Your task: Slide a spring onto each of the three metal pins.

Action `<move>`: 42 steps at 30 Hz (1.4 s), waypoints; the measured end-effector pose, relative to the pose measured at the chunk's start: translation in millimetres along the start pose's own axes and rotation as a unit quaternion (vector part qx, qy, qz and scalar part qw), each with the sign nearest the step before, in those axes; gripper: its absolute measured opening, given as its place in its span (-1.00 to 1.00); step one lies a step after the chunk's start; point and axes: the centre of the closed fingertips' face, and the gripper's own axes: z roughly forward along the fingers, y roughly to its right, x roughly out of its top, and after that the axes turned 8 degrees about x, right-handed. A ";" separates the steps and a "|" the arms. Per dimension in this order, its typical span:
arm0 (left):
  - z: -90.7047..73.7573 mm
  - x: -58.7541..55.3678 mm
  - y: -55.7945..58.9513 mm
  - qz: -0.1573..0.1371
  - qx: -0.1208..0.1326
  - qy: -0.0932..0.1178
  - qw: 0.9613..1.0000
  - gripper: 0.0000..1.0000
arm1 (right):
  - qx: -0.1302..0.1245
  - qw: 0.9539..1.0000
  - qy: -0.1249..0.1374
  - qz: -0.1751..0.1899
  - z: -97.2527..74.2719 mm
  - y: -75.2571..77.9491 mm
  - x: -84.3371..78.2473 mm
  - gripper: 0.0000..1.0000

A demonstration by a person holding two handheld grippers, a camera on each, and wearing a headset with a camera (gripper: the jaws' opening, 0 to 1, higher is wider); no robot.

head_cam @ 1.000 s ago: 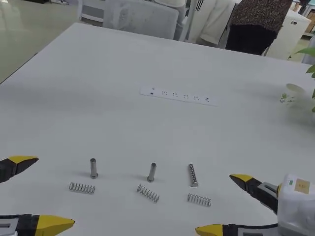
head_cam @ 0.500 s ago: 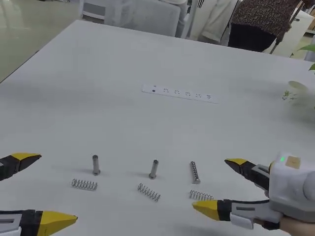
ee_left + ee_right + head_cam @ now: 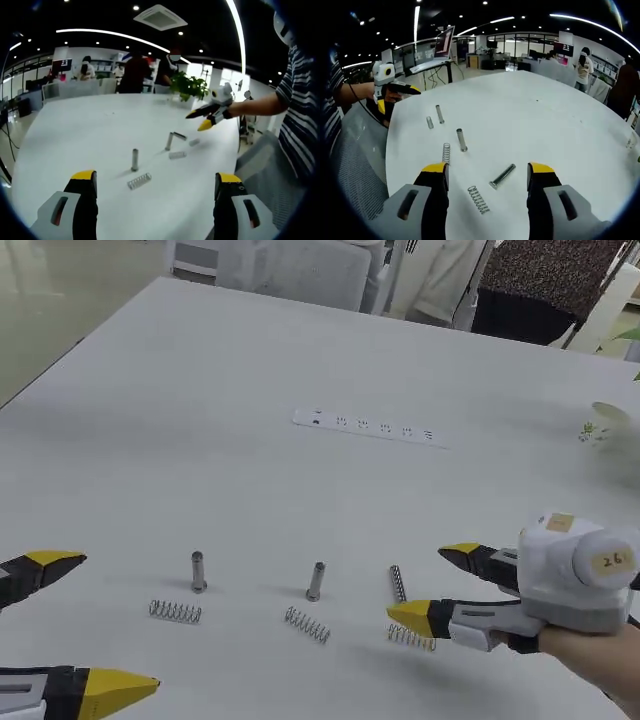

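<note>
Three metal pins sit on the white table [image 3: 300, 490]: the left pin [image 3: 198, 572] and middle pin [image 3: 317, 581] stand upright, and the right pin [image 3: 397, 583] lies flat. A loose spring lies in front of each: left spring [image 3: 175, 611], middle spring [image 3: 307, 624], right spring [image 3: 412, 638]. My right gripper [image 3: 416, 582] is open just right of the lying pin [image 3: 502, 176], with the right spring [image 3: 478, 199] near its lower jaw. My left gripper [image 3: 118, 620] is open and empty at the near left, short of the left pin [image 3: 134, 159] and its spring [image 3: 139, 180].
A white power strip [image 3: 370, 427] lies mid-table. A paper cup [image 3: 600, 428] stands at the far right. Chairs and a standing person [image 3: 530, 285] are beyond the far edge. The near table edge is close behind both grippers.
My right gripper has moved left and forward, up to the lying pin and the right spring. The left gripper has hardly moved. The head camera has tilted slightly.
</note>
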 end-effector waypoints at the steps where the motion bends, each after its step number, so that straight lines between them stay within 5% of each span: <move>1: 0.0 0.0 0.0 0.000 0.000 0.000 1.000 0.90 | 0.000 1.000 -0.002 0.002 2.3 1.4 0.6 0.21; 8: -0.7 1.1 -2.1 0.001 0.002 0.001 1.000 0.90 | -0.004 1.000 -0.027 0.010 11.4 8.1 -2.9 0.03; 14: 0.9 0.6 -5.1 0.001 0.003 0.001 1.000 0.90 | -0.013 0.998 -0.041 0.053 17.1 20.0 -9.4 -0.10; 26: 4.5 0.0 -1.8 0.002 -0.005 -0.003 1.000 0.89 | -0.012 0.995 -0.078 0.059 31.9 28.7 -18.5 -0.34; 35: 3.0 2.9 -5.0 0.002 -0.002 0.000 1.000 0.89 | -0.037 0.984 -0.105 0.138 40.8 42.8 -32.1 -0.62; 42: 1.5 1.9 -2.7 -0.008 -0.005 0.004 1.000 0.90 | -0.037 0.979 -0.115 0.163 44.3 45.5 -38.8 -0.67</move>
